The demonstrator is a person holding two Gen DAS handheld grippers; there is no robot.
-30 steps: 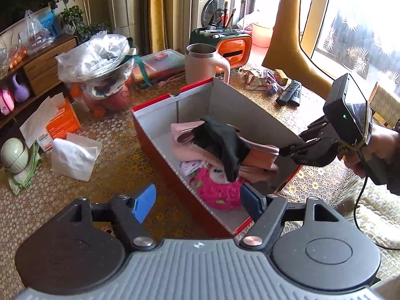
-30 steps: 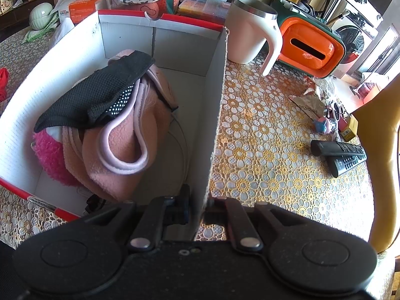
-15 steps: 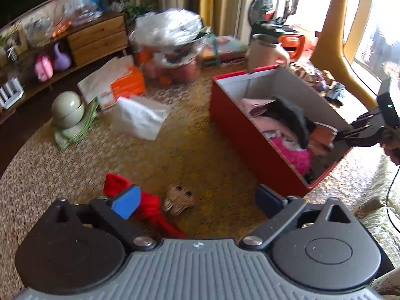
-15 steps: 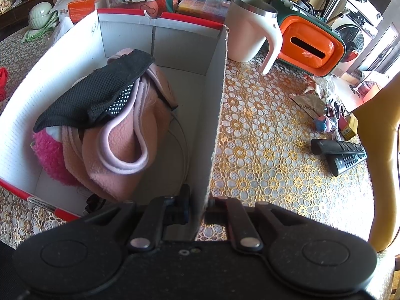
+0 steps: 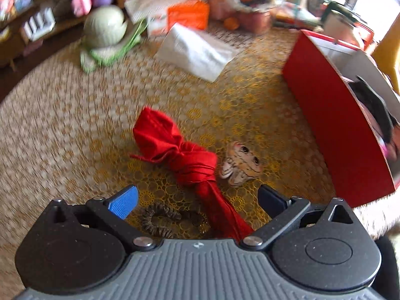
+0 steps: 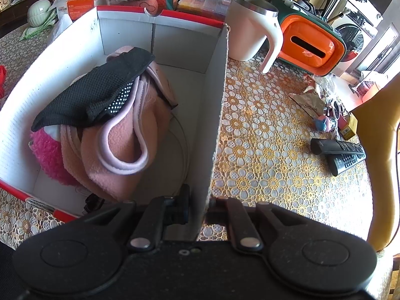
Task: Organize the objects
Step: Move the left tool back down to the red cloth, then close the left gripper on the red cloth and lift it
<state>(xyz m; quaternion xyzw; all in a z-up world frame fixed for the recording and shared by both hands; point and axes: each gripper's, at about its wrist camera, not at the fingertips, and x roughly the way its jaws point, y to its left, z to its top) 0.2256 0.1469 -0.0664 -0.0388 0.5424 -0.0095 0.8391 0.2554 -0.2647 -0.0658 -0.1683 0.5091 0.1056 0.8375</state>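
Observation:
My left gripper point(image 5: 197, 200) is open wide above a knotted red cloth point(image 5: 182, 155) on the tablecloth; the cloth's tail runs between the fingers without touching the pads. A small striped cat toy point(image 5: 241, 163) lies just right of the knot, and a dark coiled hair tie point(image 5: 160, 221) sits beside the blue pad. The red box point(image 5: 332, 135) stands to the right. My right gripper point(image 6: 198, 210) is shut on the box's white side wall point(image 6: 215, 115). Inside lie a pink fleece point(image 6: 120, 145), a black mesh piece point(image 6: 95, 95) and a fuzzy magenta item point(image 6: 50, 155).
Beyond the box stand a white mug point(image 6: 252, 27) and an orange case point(image 6: 310, 45). Two remotes point(image 6: 340, 152) and small clutter lie right. Left of the box are a white bag point(image 5: 197, 50), an orange carton point(image 5: 187, 15) and a green shell-shaped object point(image 5: 105, 27).
My left gripper swung from over the box to the left and dropped toward the red cloth, its jaws widening. The right gripper stayed clamped on the box wall.

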